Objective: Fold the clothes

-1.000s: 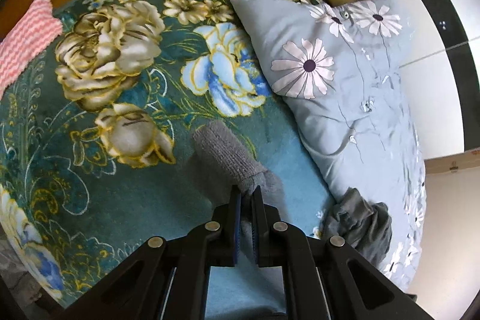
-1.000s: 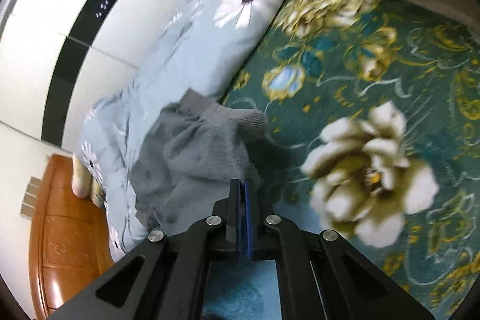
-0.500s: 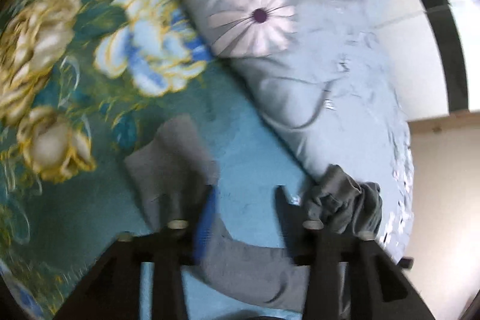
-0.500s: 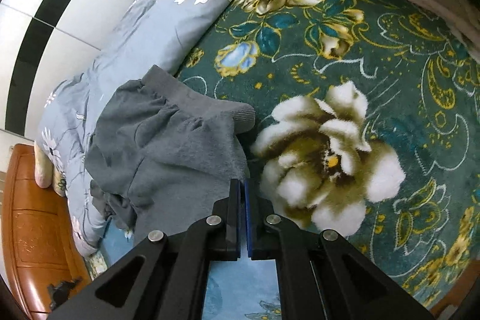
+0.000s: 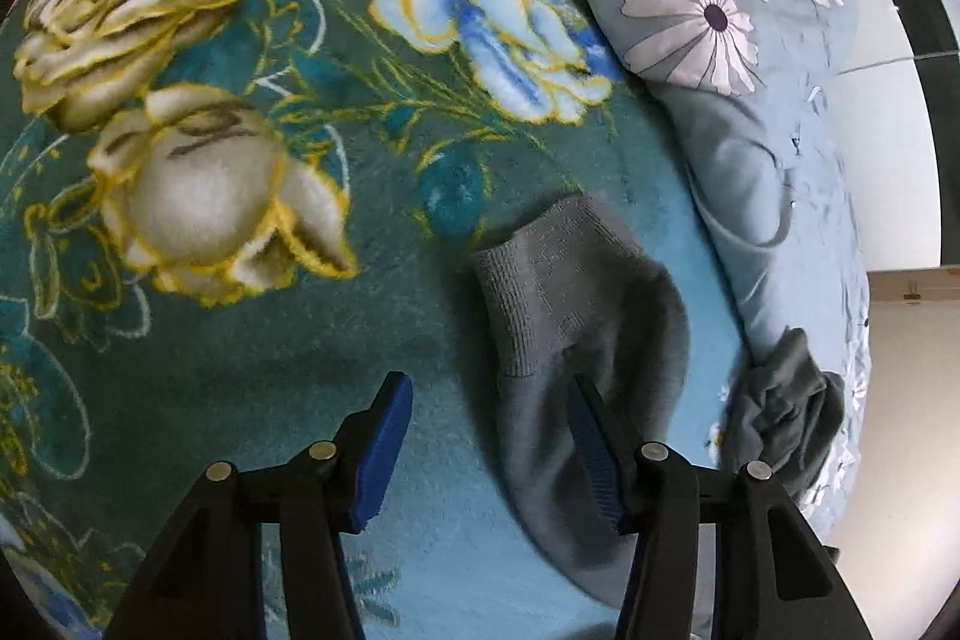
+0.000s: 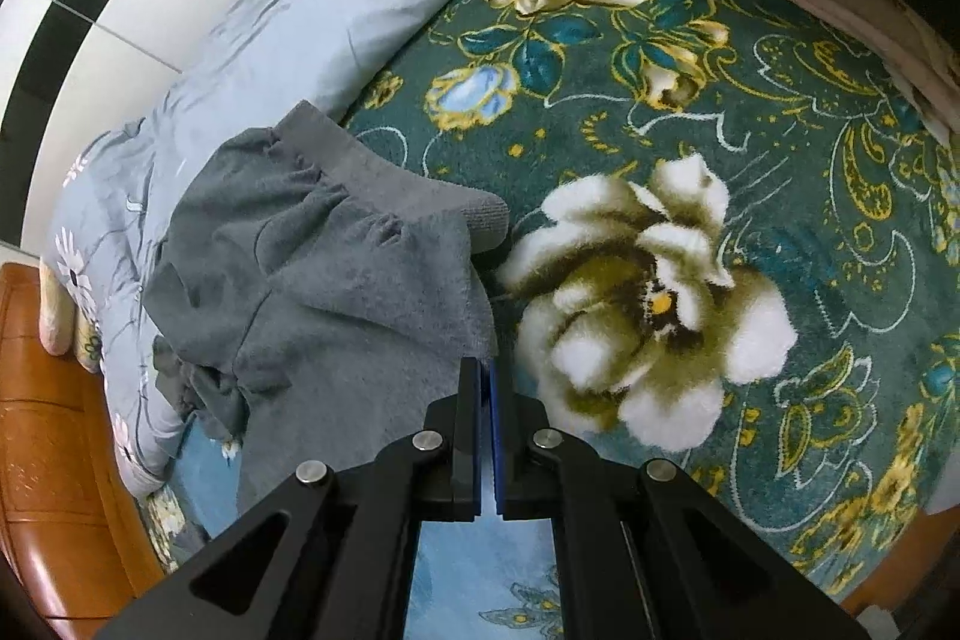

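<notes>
While the left gripper (image 5: 489, 445) hangs half open, nothing pinched, its right pad over the grey sweater's sleeve (image 5: 576, 316), the right gripper (image 6: 485, 439) is clamped shut at the sweater (image 6: 324, 292) edge. Loose sleeve could flop and wreck the fold. Daisy-print quilt (image 5: 750, 88) crowds the sweater on the floral blanket (image 5: 252, 340).

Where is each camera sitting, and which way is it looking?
Left wrist: on the left gripper, looking steeply down at the grey garment on the floral blanket; its jaws stand apart.
Right wrist: on the right gripper, looking down along the garment's edge; its jaws are shut.
Both share the garment, the blanket and the daisy quilt.
</notes>
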